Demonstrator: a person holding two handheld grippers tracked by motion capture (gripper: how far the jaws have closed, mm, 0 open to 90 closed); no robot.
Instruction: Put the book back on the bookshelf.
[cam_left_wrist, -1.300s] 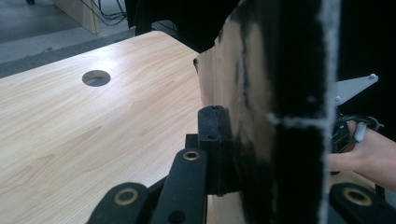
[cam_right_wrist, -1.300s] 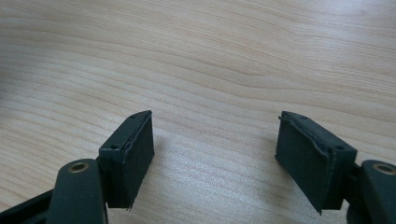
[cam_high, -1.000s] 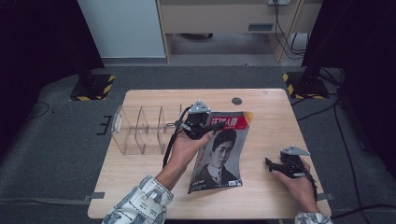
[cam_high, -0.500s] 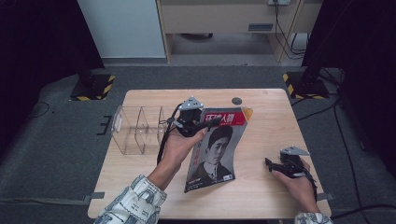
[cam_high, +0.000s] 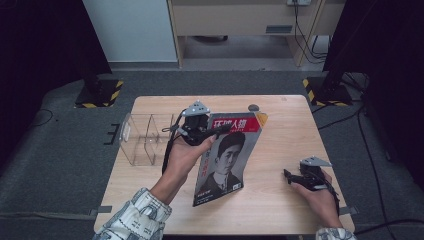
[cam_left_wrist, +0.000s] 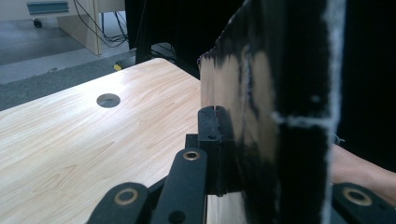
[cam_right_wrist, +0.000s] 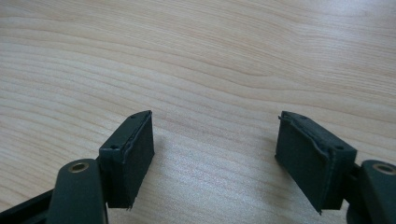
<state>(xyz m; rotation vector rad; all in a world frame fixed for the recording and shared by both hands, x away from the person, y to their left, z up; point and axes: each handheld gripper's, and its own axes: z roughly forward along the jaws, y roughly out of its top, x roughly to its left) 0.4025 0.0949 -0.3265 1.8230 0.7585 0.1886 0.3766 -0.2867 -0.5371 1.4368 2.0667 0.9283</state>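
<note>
Since a second earlier the left gripper, pinching the magazine at its top edge, had raised it toward the clear organizer at nine o'clock, where its floppy pages could slip free, while the right gripper rested spread on the surface.

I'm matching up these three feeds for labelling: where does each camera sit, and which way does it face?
High view: fixed above the person's side, facing forward and down on the table; forearms, both hands, left gripper and right gripper show.
Left gripper view: rides the left gripper, looking along its jaws shut on the magazine, table beyond.
Right gripper view: rides the right gripper, facing bare tabletop between open jaws.
Shared: high and left gripper views both show the magazine and the round table hole.
</note>
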